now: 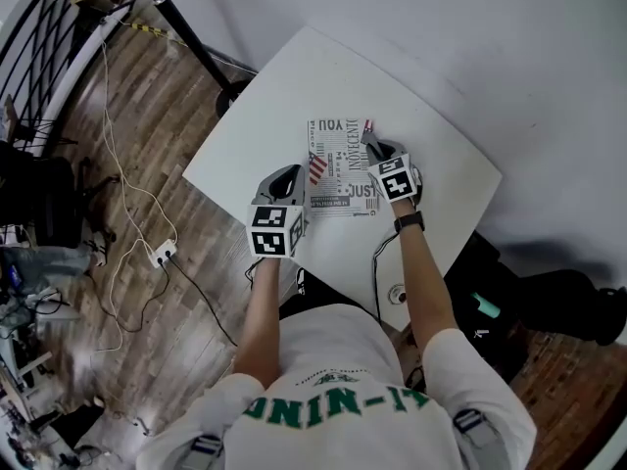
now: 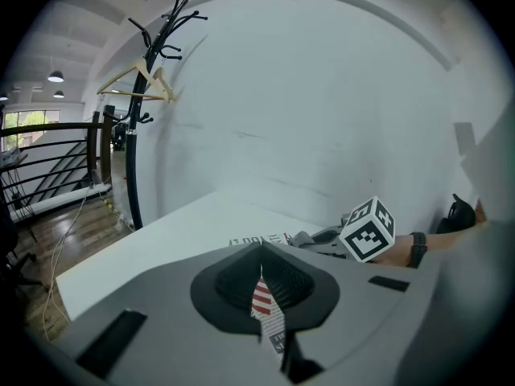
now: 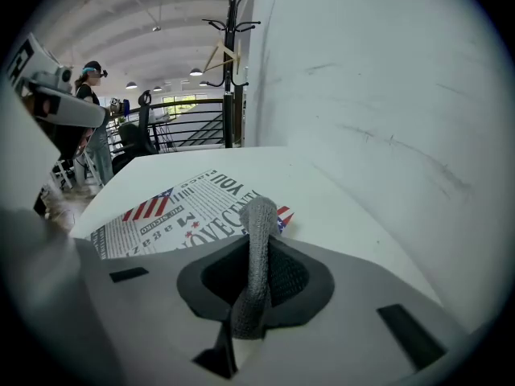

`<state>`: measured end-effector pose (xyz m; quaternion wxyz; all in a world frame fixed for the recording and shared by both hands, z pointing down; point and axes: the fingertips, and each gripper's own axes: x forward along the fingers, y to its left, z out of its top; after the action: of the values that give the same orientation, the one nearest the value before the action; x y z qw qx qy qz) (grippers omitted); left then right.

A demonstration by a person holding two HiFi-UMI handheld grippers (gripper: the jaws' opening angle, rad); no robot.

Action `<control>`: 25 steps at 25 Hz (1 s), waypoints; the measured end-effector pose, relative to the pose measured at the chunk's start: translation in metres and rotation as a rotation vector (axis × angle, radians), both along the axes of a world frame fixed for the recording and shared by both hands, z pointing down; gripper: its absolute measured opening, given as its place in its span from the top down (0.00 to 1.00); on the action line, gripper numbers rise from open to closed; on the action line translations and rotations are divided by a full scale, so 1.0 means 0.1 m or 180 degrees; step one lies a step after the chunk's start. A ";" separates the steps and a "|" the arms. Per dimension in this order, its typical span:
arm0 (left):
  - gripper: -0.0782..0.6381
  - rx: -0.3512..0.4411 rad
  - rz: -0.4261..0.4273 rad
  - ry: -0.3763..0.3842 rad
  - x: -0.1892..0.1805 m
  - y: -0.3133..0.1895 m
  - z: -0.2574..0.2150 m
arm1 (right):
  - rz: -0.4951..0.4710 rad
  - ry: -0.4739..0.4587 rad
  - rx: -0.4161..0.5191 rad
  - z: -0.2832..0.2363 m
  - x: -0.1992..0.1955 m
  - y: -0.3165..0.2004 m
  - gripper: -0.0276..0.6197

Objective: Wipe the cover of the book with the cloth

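The book (image 1: 338, 169), its cover printed like a newspaper with a flag motif, lay flat near the middle of the white table (image 1: 294, 76). The left gripper (image 1: 302, 176) had its jaws closed on the book's left edge, pinching the striped part. The right gripper (image 3: 256, 215) was clamped on a grey cloth (image 3: 257, 256), whose free end arched over the book's far right corner.

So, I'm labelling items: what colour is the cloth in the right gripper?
The cloth is grey, finely textured; the right gripper view shows it best.
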<state>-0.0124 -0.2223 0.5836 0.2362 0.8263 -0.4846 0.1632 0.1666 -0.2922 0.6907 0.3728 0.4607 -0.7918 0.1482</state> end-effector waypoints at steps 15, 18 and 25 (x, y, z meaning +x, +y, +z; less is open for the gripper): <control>0.87 -0.0019 -0.0400 -0.0125 -0.65 0.05 -0.02 | -0.1142 -0.0127 -0.0021 -0.05 -1.85 0.27 0.88; 0.87 -0.0017 -0.0401 -0.0085 -0.63 0.04 -0.04 | -0.1021 -0.0102 -0.0109 0.02 -1.74 0.27 0.88; 0.87 -0.0025 -0.0191 -0.0029 -0.32 0.04 0.00 | -0.0663 0.0049 0.0022 0.04 -0.85 0.19 0.88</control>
<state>-0.0444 -0.2179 0.5836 0.2421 0.8097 -0.5096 0.1617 0.0812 -0.2731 0.6951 0.3906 0.3782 -0.8330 0.1024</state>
